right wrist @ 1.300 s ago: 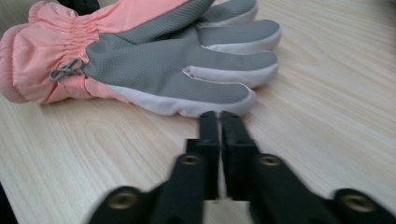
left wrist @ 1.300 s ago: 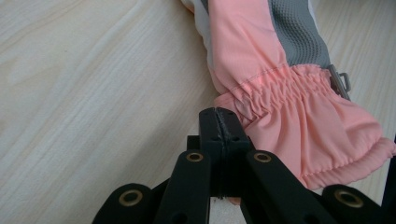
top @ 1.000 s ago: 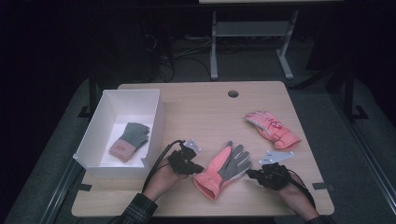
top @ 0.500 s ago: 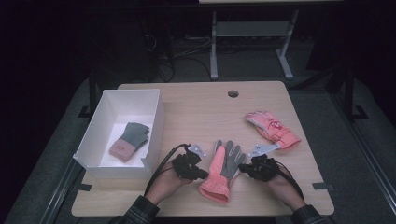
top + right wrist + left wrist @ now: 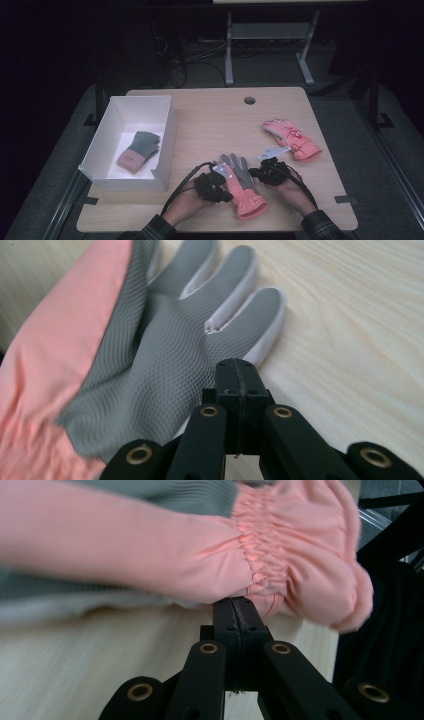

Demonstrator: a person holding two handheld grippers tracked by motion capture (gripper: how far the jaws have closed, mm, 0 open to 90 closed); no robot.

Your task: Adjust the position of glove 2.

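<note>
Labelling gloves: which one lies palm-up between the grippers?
The pink ski glove with the grey textured palm, nearest the person. The other pink ski glove lies far right; the grey knit glove with the pink cuff is in the white box.

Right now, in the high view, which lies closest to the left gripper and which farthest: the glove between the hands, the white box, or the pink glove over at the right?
From the left gripper:
1. The glove between the hands, right beside its jaws, near the front edge.
2. The white box, off to the left.
3. The pink glove, across at the right, beyond the right gripper.
</note>
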